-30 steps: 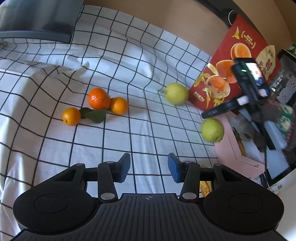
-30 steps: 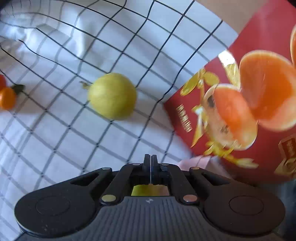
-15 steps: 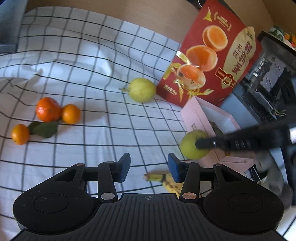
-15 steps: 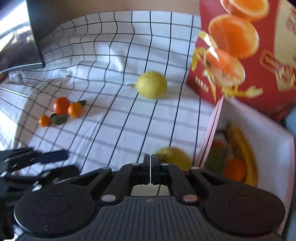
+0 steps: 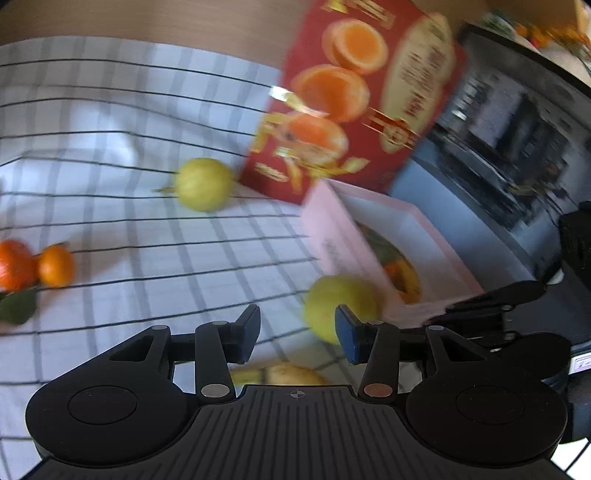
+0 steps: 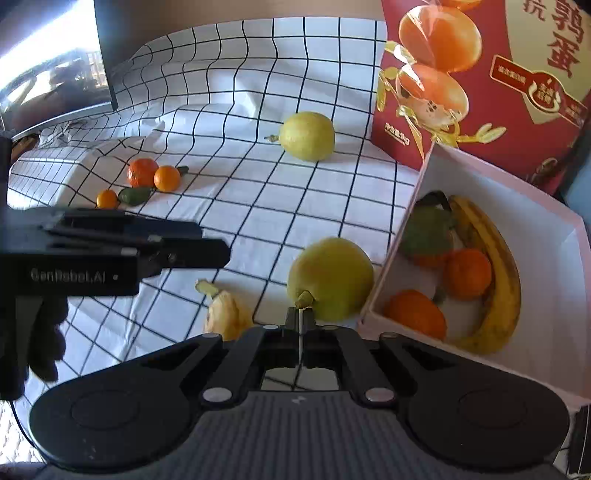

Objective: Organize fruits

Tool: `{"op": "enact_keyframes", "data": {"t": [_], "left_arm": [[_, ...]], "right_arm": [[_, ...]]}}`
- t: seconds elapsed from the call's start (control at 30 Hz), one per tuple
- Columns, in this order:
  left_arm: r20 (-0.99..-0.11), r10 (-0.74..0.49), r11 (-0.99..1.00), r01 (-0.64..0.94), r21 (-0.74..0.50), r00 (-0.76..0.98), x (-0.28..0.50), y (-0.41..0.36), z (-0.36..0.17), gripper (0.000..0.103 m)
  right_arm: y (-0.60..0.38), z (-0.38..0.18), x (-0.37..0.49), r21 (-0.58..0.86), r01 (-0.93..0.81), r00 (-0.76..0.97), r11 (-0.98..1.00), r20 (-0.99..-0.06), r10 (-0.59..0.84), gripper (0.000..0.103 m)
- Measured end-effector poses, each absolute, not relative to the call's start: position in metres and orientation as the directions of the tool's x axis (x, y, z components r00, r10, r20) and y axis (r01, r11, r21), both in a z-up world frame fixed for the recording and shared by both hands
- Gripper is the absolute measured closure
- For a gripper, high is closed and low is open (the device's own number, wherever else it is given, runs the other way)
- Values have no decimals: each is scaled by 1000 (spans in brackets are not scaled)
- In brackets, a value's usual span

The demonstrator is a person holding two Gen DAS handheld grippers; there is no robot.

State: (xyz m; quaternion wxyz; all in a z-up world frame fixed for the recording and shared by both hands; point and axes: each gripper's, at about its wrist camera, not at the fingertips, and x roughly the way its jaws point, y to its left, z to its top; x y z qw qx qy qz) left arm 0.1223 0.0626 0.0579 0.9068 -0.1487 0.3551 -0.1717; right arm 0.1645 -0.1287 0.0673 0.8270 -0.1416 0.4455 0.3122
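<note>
Fruit is partly boxed (image 6: 576, 236); ahead of the closed, empty right gripper (image 6: 301, 321) a pear (image 6: 330, 278) remains, beside the open, empty left gripper (image 5: 297, 332).

A white black-gridded tablecloth (image 6: 280, 192) covers the worktop, rumpled toward the dark monitor (image 6: 55, 62) at its far left. Behind the monitor runs a tan wall (image 5: 147, 18).

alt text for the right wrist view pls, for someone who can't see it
The shut right gripper points at a yellow-green pear lying on a checked cloth beside a pink box holding a banana and oranges. A second pear, three small oranges and the left gripper lie farther off.
</note>
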Motion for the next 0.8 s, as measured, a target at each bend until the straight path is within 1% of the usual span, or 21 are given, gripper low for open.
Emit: {"op": "enact_keyframes", "data": {"t": [0.07, 0.13, 0.17, 0.23, 0.3, 0.4, 0.43, 0.47, 0.53, 0.57, 0.6, 0.67, 0.8], "left_arm": [[-604, -435, 896, 253, -365, 668, 125, 46, 60, 53], [-621, -428, 902, 275, -332, 657, 127, 31, 60, 53], [-623, -427, 904, 283, -322, 655, 128, 24, 60, 53], [-623, -429, 903, 293, -313, 654, 130, 17, 60, 53], [-626, -425, 905, 298, -303, 654, 134, 12, 60, 53], [-631, -385, 922, 248, -298, 673, 141, 14, 59, 53], [-637, -371, 927, 224, -302, 675, 143, 17, 58, 54], [-647, -356, 932, 204, -301, 674, 144, 20, 57, 53], [-652, -332, 939, 176, -295, 682, 143, 26, 57, 52], [-656, -323, 942, 164, -293, 683, 142, 31, 58, 50], [-660, -313, 945, 151, -291, 683, 140, 36, 58, 53], [-669, -283, 951, 113, -286, 687, 132, 48, 59, 54], [-686, -240, 956, 43, -291, 687, 114, 72, 59, 54]], "right_arm": [[-137, 67, 160, 40, -635, 419, 771, -821, 388, 94], [-148, 68, 155, 47, -619, 425, 784, -819, 385, 85], [-154, 69, 152, 49, -613, 429, 789, -817, 384, 83], [-166, 71, 144, 38, -597, 449, 802, -812, 373, 72], [-178, 71, 138, 22, -576, 466, 817, -813, 350, 64], [-192, 67, 129, 23, -548, 469, 836, -819, 330, 63], [-195, 67, 126, 26, -547, 471, 837, -817, 333, 61], [-197, 68, 123, 29, -547, 474, 837, -813, 339, 59], [-197, 69, 119, 36, -549, 485, 835, -800, 353, 49], [-196, 70, 119, 40, -550, 489, 834, -794, 361, 47], [-194, 70, 119, 48, -552, 492, 832, -787, 372, 46], [-190, 70, 120, 68, -553, 490, 831, -780, 389, 46], [-174, 68, 122, 190, -554, 414, 810, -782, 467, 46]]}}
